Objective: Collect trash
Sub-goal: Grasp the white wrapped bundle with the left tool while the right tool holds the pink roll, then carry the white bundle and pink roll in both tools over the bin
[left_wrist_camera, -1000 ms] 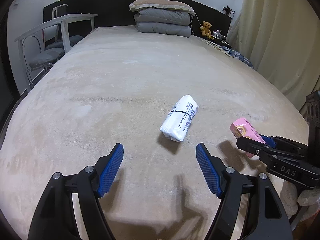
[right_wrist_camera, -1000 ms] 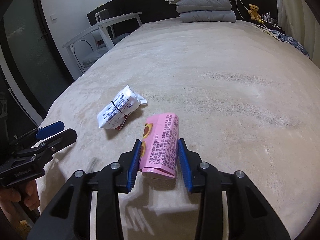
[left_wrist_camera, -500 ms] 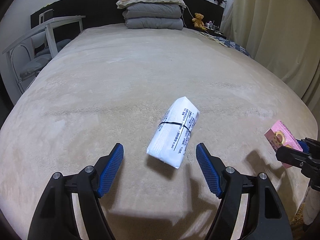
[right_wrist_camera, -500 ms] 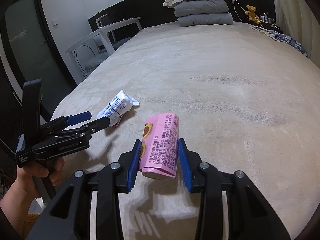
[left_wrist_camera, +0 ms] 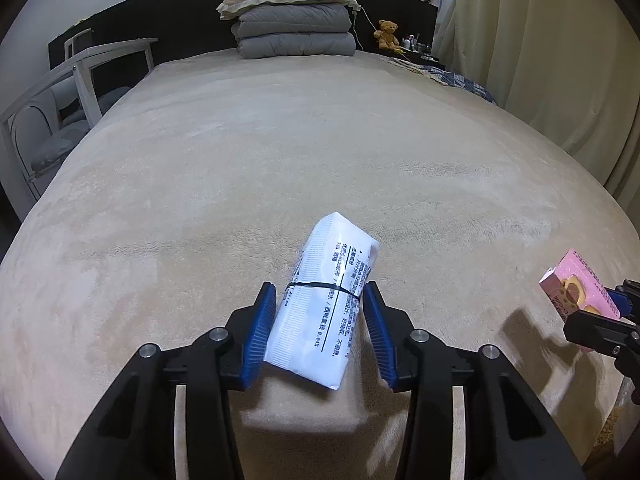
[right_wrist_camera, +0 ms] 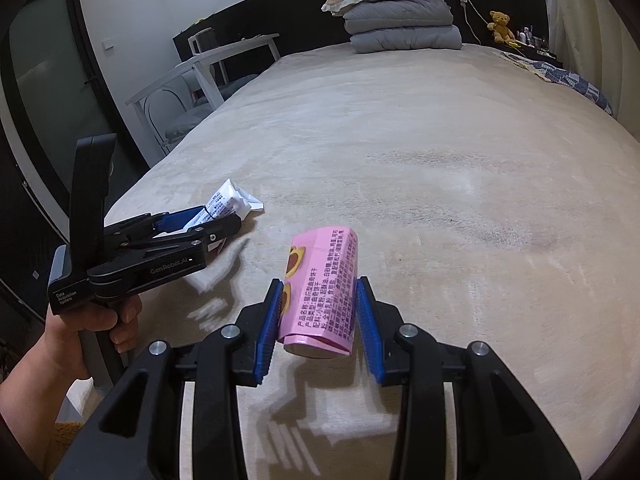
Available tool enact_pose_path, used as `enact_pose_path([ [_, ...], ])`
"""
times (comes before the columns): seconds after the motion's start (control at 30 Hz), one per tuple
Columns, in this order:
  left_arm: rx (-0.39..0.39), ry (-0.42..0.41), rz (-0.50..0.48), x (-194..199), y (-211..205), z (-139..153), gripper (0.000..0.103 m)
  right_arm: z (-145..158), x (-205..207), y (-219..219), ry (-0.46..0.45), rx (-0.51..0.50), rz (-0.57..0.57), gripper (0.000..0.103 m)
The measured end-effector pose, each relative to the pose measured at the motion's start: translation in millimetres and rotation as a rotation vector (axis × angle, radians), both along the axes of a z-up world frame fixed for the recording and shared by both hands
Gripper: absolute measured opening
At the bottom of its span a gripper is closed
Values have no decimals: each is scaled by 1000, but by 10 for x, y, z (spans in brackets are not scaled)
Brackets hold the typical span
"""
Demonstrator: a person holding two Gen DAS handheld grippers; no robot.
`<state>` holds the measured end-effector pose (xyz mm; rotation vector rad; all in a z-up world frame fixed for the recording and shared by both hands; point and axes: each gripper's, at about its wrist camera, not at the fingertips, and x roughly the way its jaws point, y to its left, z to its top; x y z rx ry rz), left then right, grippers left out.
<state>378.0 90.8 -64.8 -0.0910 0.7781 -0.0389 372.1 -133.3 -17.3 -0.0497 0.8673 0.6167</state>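
Trash: white packet [left_wrist_camera: 325, 300] lower centre, left hand-held gripper [left_wrist_camera: 320, 320] just closing on it, pads touching; pink packet [right_wrist_camera: 322, 296] clamped in right hand-held gripper [right_wrist_camera: 320, 322]. Both picked off bed [left_wrist_camera: 280, 160]; bin unseen, dropping left.

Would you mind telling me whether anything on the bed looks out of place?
Only the litter: a white printed plastic packet bound with a black band, now between the left tongs, which have just been closing, and a pink printed wrapper clamped in the right tongs. Nothing looks spilled.

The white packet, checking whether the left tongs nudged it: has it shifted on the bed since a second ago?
Cannot tell. The white packet fills more of the left view, but the pillow stack shifted too; the camera closed in.
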Motion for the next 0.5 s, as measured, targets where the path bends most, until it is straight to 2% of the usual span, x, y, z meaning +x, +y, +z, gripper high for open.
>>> enact_pose_path([
  [0.23, -31, -5, 9, -61, 51, 17, 36, 2, -40, 10, -10, -7, 4, 38],
  [0.5, -56, -27, 0, -231, 12, 92, 35, 11, -29, -14, -17, -12, -2, 38],
])
